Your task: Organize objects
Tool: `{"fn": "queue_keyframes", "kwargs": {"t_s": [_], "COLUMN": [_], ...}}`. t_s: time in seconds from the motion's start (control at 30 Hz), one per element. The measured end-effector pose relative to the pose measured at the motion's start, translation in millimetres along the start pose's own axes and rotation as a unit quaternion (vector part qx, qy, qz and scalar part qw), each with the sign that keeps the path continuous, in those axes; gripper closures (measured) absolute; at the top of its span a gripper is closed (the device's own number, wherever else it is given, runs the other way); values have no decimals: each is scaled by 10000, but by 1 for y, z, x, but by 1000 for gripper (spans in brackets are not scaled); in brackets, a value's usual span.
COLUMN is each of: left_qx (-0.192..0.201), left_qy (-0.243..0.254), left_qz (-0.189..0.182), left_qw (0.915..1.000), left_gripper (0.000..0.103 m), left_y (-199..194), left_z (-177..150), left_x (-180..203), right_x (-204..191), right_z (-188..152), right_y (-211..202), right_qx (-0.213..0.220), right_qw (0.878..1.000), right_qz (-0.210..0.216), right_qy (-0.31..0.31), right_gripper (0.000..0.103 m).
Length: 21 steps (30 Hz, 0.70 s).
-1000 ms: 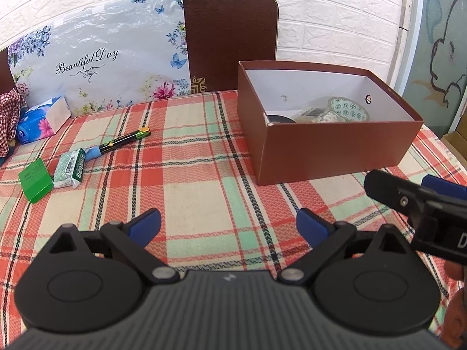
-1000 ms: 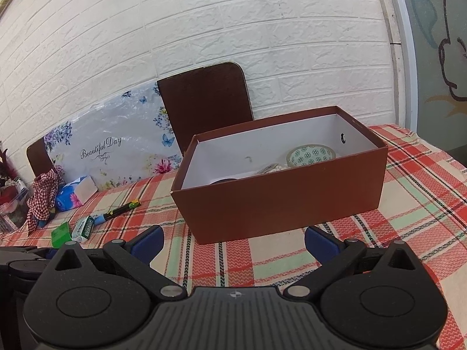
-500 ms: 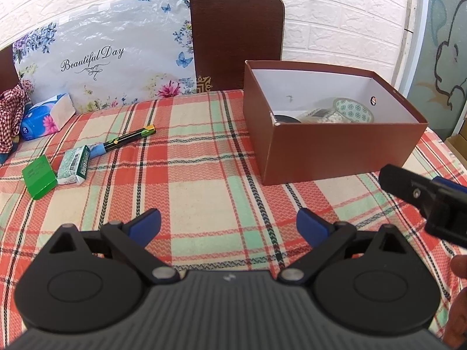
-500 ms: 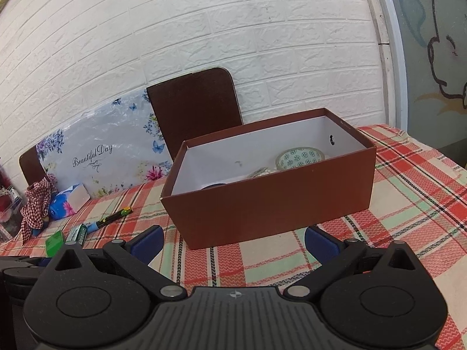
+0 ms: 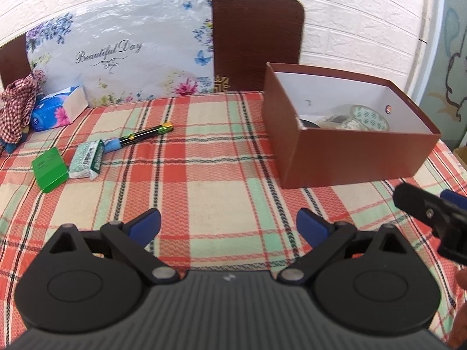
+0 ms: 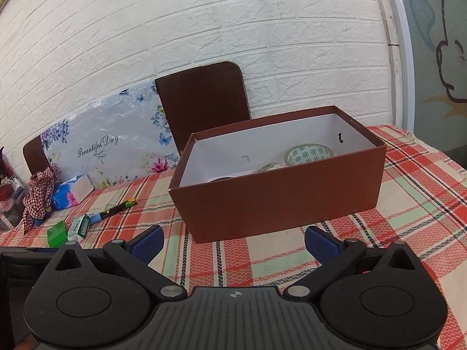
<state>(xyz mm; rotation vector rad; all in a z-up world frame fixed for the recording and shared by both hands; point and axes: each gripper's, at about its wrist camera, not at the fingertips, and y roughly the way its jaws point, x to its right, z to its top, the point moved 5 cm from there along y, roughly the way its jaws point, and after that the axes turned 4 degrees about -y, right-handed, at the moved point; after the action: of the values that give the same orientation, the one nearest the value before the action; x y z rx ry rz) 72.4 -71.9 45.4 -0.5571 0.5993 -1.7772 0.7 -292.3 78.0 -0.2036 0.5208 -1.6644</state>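
A brown open box (image 5: 350,157) stands on the plaid tablecloth at the right; it also shows in the right wrist view (image 6: 280,201). Inside it lie a patterned tape roll (image 5: 369,115) and other small items. At the left lie a green box (image 5: 49,170), a mint pack (image 5: 87,160) and a black-and-yellow pen (image 5: 143,135). My left gripper (image 5: 227,224) is open and empty above the cloth's near middle. My right gripper (image 6: 233,240) is open and empty in front of the box; it shows at the right edge of the left wrist view (image 5: 432,207).
A blue tissue pack (image 5: 58,108) and a checked cloth (image 5: 17,110) lie at the far left. A floral board (image 5: 122,52) and a brown chair back (image 5: 256,38) stand behind the table against the white brick wall.
Both grippers have drawn back and risen a little; the box and the left-side objects look farther away. Both stay open and empty.
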Motion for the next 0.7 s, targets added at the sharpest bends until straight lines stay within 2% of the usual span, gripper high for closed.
{"fn": "queue_keyframes", "kwargs": {"t_s": [0.43, 0.57, 0.7], "left_qx": [26, -142, -279], "left_qy": [-275, -494, -464], "left_qz": [60, 66, 88], "left_qw": [9996, 9987, 9985], "left_gripper": [3, 3, 3], "left_y": [9, 23, 28], "left_z": [-5, -9, -17], "left_x": [-41, -57, -66], "right_x": [-28, -36, -46], "right_z": [-8, -15, -29], "right_y": [10, 9, 8], "right_qx": [-225, -306, -477], "right_qw": [9986, 9979, 9963], "right_qz": [66, 77, 148], "right_qy": [-472, -574, -695], "right_gripper": [1, 1, 1]}}
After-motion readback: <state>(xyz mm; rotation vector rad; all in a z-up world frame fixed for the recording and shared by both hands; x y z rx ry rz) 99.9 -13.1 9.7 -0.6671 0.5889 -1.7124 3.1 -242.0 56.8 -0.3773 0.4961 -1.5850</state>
